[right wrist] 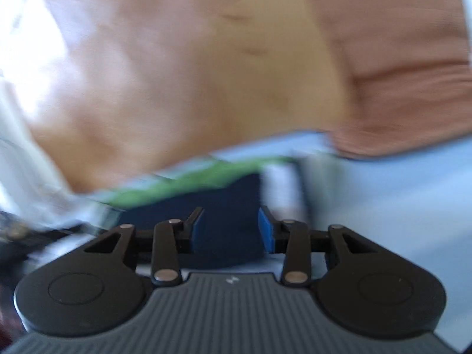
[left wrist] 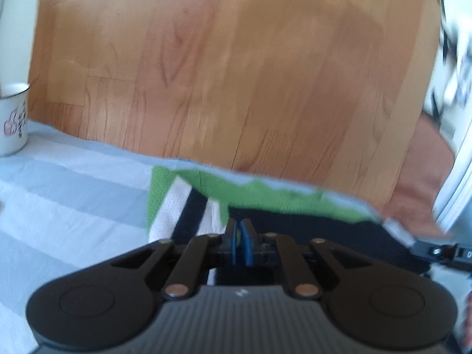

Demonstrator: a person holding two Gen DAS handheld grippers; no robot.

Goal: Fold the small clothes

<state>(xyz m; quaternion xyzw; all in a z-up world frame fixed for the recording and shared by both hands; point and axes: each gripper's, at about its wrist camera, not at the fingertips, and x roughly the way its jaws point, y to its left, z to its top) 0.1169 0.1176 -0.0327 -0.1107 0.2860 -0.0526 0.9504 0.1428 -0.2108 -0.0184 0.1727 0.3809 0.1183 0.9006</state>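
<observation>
Mesh-knit green, white and navy garment (left wrist: 188, 203) lies on a striped cloth (left wrist: 73, 194); left gripper (left wrist: 239, 227) nearly closed, holding nothing visible (right gripper (right wrist: 230, 224) parted, empty); white mug (left wrist: 13, 118) nearby.

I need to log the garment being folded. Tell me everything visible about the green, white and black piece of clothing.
The garment looks like a knit or mesh fabric: a bright green band along its far edge, a white panel crossed by a black stripe at its left end, and a dark main body. It lies flat on a pale grey-and-white striped cloth near that cloth's edge. The left tongs are nearly shut over its dark part; the right tongs stand open above it.
</observation>
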